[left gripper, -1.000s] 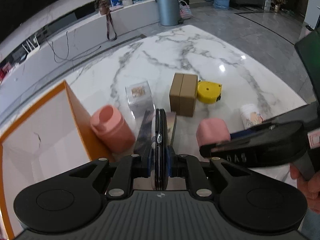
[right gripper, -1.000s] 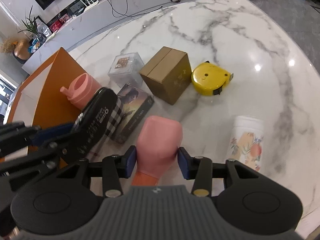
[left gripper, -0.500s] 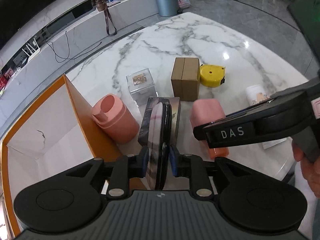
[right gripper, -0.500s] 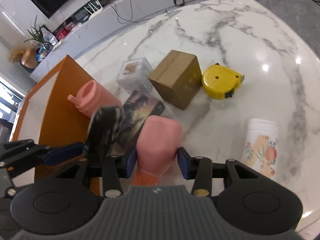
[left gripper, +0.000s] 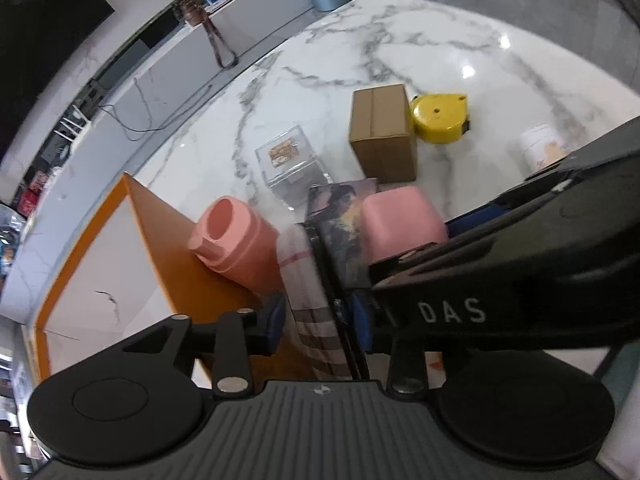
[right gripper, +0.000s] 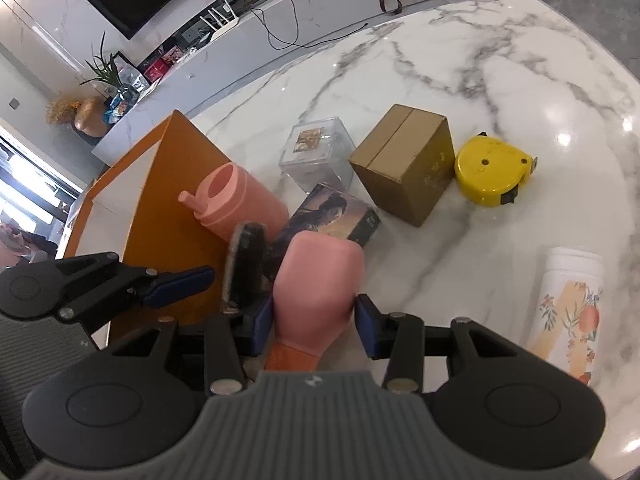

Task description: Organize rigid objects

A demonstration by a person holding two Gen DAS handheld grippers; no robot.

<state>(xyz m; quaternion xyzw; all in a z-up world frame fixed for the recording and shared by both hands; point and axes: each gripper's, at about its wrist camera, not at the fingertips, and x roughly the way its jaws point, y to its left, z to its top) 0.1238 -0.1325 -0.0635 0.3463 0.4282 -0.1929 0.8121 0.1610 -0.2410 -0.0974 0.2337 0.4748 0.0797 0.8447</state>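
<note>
The right gripper [right gripper: 314, 316] is pinching a pink cup [right gripper: 318, 280] between its two blue pads, holding it up above the marble table [right gripper: 500, 60]. The left gripper [left gripper: 320, 318] is standing with its jaws spread. A flat dark case [left gripper: 320, 280] with a plaid side is sitting between them; in the right wrist view its left pad is clearly apart from the case [right gripper: 244, 264], and whether the other pad is touching the case I cannot tell. The case is hanging just beside the pink cup, near the corner of the orange box [left gripper: 180, 264].

A pink bottle [right gripper: 236, 204] is leaning against the wall of the orange box [right gripper: 168, 200]. Just beside it a picture card box [right gripper: 332, 216] is lying flat on the table. Behind it a clear plastic cube [right gripper: 318, 152] is standing, and next to this a brown carton [right gripper: 404, 160]. A yellow tape measure [right gripper: 490, 170] is lying just beside the carton. A white cup with flower print [right gripper: 568, 312] is lying well apart, near the table's edge.
</note>
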